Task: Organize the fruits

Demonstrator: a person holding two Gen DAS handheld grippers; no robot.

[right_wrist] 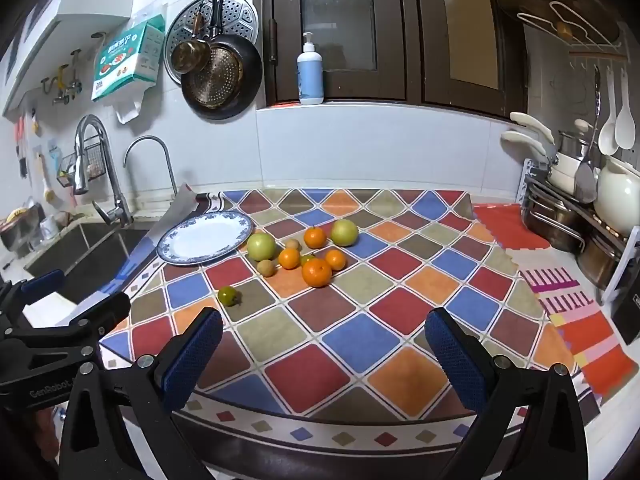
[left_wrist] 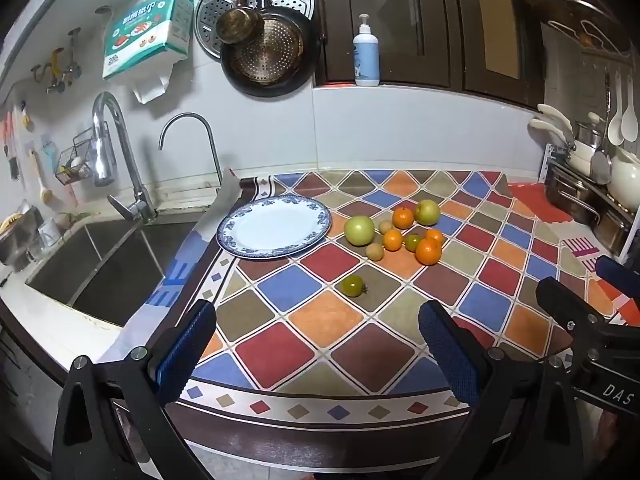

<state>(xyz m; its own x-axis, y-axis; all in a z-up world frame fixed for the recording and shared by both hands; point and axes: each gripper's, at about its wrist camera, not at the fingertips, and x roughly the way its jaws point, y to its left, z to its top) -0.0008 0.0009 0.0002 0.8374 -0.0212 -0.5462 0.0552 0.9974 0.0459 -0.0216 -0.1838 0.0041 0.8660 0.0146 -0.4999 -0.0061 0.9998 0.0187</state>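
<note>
Left wrist view: white round china plate with a blue patterned rim sits empty on the surface covered by a diamond-patterned cloth in red, blue, orange and olive, beside the steel sink. Likely the collecting spot, since the fruit lies loose just to its right.

Cluster, close-packed: two pale green apples, four orange mandarins, the largest nearest the camera, two small tan round fruits, one dark green small fruit half hidden in the middle. One more dark green small fruit lies apart, nearer the front edge. Nothing on the plate yet; task judged at its start.

Left tongs: blue-padded, spread fully wide, holding nothing, touching nothing, hovering over the front edge, angled down toward the stray fruit.

Right wrist view: right tongs equally spread, empty, clear of everything.
</note>
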